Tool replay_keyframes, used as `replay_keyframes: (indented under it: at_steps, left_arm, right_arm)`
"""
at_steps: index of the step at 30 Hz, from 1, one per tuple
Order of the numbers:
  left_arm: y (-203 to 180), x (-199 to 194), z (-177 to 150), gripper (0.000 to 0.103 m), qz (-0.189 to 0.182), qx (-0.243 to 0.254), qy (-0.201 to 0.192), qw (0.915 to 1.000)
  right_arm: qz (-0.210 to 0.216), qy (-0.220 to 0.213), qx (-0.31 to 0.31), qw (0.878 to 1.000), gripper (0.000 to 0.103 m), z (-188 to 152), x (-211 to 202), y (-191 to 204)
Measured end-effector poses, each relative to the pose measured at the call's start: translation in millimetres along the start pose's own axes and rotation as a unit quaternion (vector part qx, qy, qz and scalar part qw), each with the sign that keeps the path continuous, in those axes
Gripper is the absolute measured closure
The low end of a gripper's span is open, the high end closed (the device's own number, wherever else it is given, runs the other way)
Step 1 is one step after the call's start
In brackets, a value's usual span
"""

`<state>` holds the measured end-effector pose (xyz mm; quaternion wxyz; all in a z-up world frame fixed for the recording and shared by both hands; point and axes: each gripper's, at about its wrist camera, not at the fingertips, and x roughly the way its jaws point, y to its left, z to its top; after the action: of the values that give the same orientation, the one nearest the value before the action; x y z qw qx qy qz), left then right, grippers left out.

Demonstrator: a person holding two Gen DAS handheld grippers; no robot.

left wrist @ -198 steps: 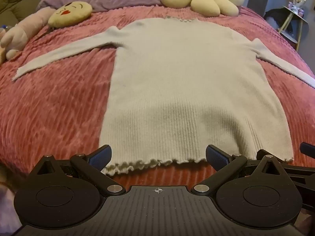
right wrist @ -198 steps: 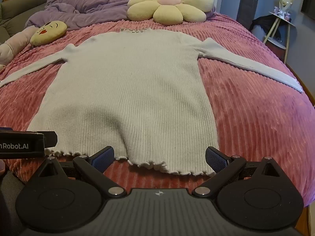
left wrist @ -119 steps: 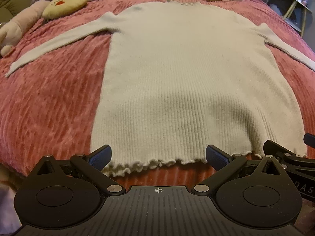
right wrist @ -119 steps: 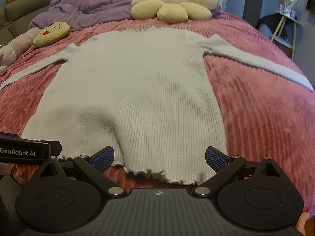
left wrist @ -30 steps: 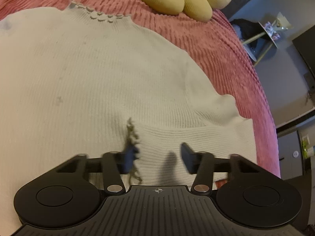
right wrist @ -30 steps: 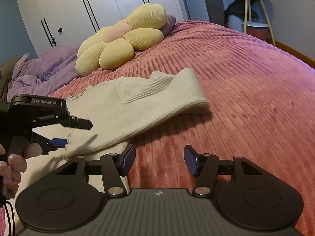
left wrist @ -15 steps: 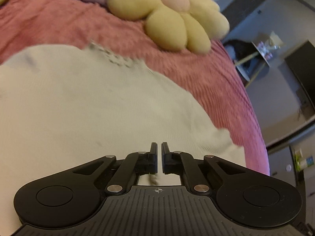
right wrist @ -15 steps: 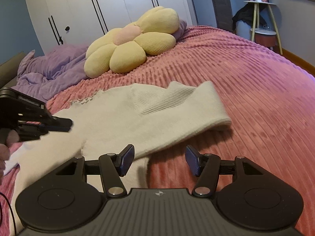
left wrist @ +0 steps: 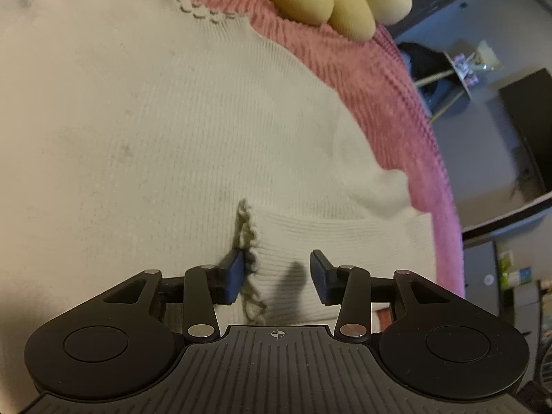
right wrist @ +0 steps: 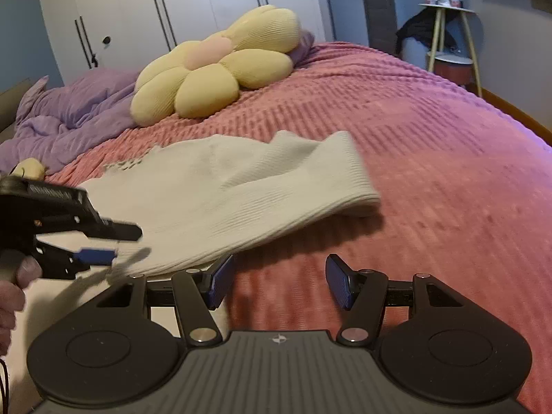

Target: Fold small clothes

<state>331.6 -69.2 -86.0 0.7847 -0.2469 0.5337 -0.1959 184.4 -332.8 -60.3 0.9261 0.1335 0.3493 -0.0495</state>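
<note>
Your left gripper [left wrist: 277,277]: matte black body with a ribbed centre plate bearing a small white crosshair mark. Two round black discs sit either side of that plate. Each linkage arm carries silver pivot screws, one large beside the plate, one smaller further out. Finger pads [left wrist: 234,281] are dark blue, flat and rectangular. Your right gripper [right wrist: 279,281]: same build, same crosshair, brighter blue pads. A thin dark cable [right wrist: 4,372] hangs at the frame's left edge, below your hand [right wrist: 12,296].

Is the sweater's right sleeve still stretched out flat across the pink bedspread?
No: the sleeve lies folded back over the sweater body.
</note>
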Motion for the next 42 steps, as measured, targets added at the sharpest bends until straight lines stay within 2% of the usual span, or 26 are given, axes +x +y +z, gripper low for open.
replay_keyframes:
  at_steps: [1, 2, 3, 6, 9, 11, 14, 16, 21, 24, 27, 30, 33, 35, 36, 37, 38, 39, 41, 42]
  left_arm:
    - [-0.4, 0.0, 0.8, 0.061, -0.002, -0.004, -0.001, 1.0]
    - [-1.5, -0.2, 2.4, 0.084, -0.005, -0.003, -0.002, 1.0]
    - [-3.4, -0.1, 3.7, 0.095, 0.0, 0.003, -0.001, 1.0]
    - [-9.4, -9.6, 9.2, 0.094, 0.006, 0.016, -0.009, 0.9998]
    - [-17.5, -40.1, 21.9, 0.094, -0.006, 0.034, -0.053, 0.998]
    - [-17.6, -66.9, 32.3, 0.094, -0.001, 0.055, -0.091, 0.9944]
    - [-5.8, -99.1, 43.2, 0.094, 0.04, 0.087, -0.141, 0.9853]
    - [12.0, -113.2, 47.9, 0.094, 0.076, 0.088, -0.166, 0.9793]
    - [71.7, -120.2, 52.8, 0.094, 0.139, 0.043, -0.162, 0.976]
    - [95.6, -115.4, 45.4, 0.094, 0.155, 0.024, -0.148, 0.9765]
    - [112.5, -113.6, 40.3, 0.094, 0.135, 0.004, -0.147, 0.9798]
    - [115.0, -110.6, 42.3, 0.092, 0.118, 0.003, -0.141, 0.983]
    - [119.2, -106.4, 41.9, 0.075, 0.109, 0.0, -0.136, 0.9847]
    - [120.3, -99.3, 44.7, 0.075, 0.108, -0.005, -0.127, 0.986]
    - [119.4, -96.8, 46.2, 0.078, 0.111, -0.001, -0.126, 0.9859]
    - [116.5, -95.6, 47.4, 0.094, 0.119, 0.01, -0.126, 0.9849]
    - [112.7, -95.2, 48.6, 0.094, 0.131, 0.025, -0.125, 0.9832]
    - [108.7, -97.0, 49.7, 0.094, 0.138, 0.038, -0.131, 0.981]
    - [101.8, -105.3, 52.2, 0.094, 0.145, 0.056, -0.151, 0.9762]
    - [99.1, -110.5, 54.3, 0.094, 0.146, 0.061, -0.164, 0.9737]
  right_arm:
    - [0.0, -0.001, 0.002, 1.0, 0.044, 0.3, -0.9, -2.6]
    - [-0.001, -0.003, 0.004, 1.0, 0.044, 0.6, -1.9, -4.6]
    - [-0.001, -0.004, 0.004, 1.0, 0.044, 0.4, -2.8, -6.0]
    - [-0.002, -0.007, 0.005, 1.0, 0.044, -0.8, -3.6, -7.9]
    - [0.002, -0.006, 0.01, 1.0, 0.044, 0.3, -3.7, -6.9]
    - [0.003, -0.01, 0.006, 1.0, 0.044, 3.2, -4.9, -4.0]
    - [0.016, -0.016, 0.004, 1.0, 0.044, 9.8, -6.9, 3.3]
    - [0.036, -0.02, 0.016, 0.999, 0.044, 14.6, -5.9, 8.5]
    - [0.085, -0.008, 0.046, 0.995, 0.044, 21.5, 10.3, 25.9]
    - [0.11, 0.005, 0.074, 0.991, 0.049, 23.3, 23.4, 33.2]
    - [0.126, 0.024, 0.11, 0.986, 0.05, 22.6, 37.9, 33.5]
    - [0.121, 0.034, 0.155, 0.98, 0.05, 18.6, 51.2, 23.9]
    - [0.144, 0.033, 0.219, 0.964, 0.05, 15.4, 61.2, 9.3]
    - [0.149, 0.03, 0.251, 0.956, 0.055, 15.3, 67.7, 3.1]
    - [0.151, 0.029, 0.264, 0.952, 0.06, 15.5, 70.7, 0.9]
    - [0.152, 0.028, 0.274, 0.949, 0.065, 16.1, 74.9, -0.6]
    - [0.149, 0.029, 0.279, 0.948, 0.068, 17.0, 78.4, -1.0]
    - [0.145, 0.03, 0.28, 0.949, 0.076, 18.4, 82.5, -1.0]
    - [0.133, 0.034, 0.273, 0.952, 0.089, 22.6, 89.4, 0.4]
    - [0.128, 0.034, 0.265, 0.955, 0.091, 25.0, 91.2, 1.5]
